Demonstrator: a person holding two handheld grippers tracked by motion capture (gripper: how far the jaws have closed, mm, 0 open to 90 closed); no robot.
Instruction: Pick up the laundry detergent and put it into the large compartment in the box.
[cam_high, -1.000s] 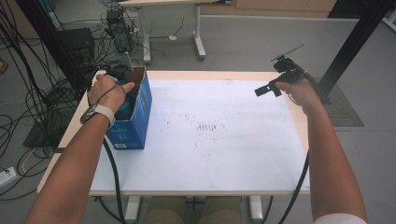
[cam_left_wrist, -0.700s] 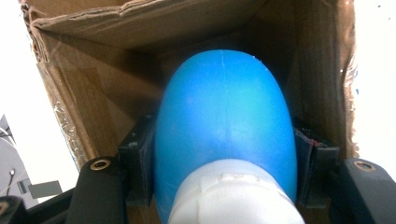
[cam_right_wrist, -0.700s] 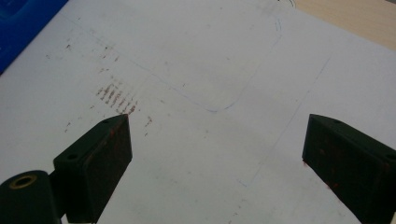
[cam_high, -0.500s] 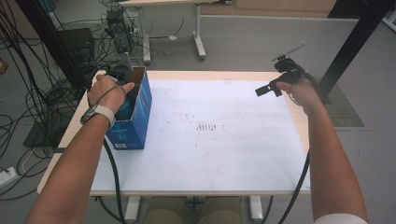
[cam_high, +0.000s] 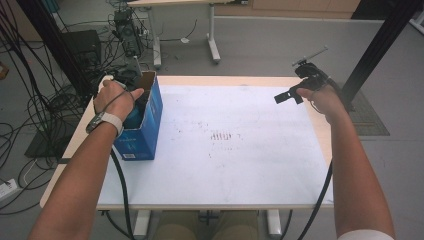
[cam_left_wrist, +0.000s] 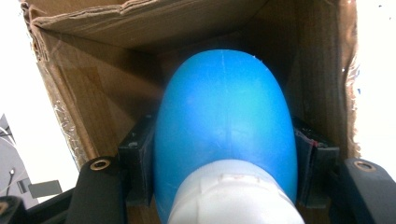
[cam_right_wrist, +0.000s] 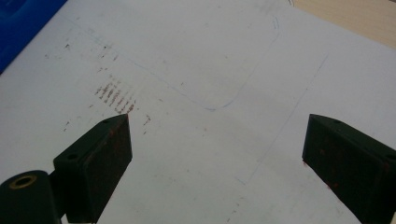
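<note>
High view: we see the left gripper (cam_high: 131, 95) held down in the open top of a blue cardboard box (cam_high: 145, 131), which stands upright at the left edge of the table (cam_high: 250, 170). The left hand (cam_high: 114, 97) covers most of the gripper, so from here we cannot tell how its jaws stand. A bit of blue shows inside the box below the hand. The right gripper (cam_high: 285, 96) is held above the far right corner of the table, well apart from the box, its jaws pointing left. A patch of reddish marks (cam_high: 221, 136) lies near the middle of the white tabletop.

Left gripper view: we note a blue bottle (cam_left_wrist: 224, 126) with a white cap (cam_left_wrist: 233, 196) clamped between the two jaws, which press on both its sides. The bottle points into the box, brown cardboard walls (cam_left_wrist: 93, 93) around it on all sides.

Right gripper view: the jaws stand wide apart with nothing between them, above the white tabletop (cam_right_wrist: 210, 56). The reddish marks (cam_right_wrist: 114, 98) lie just beyond the left jaw. A blue corner of the box (cam_right_wrist: 23, 23) shows at far left.
</note>
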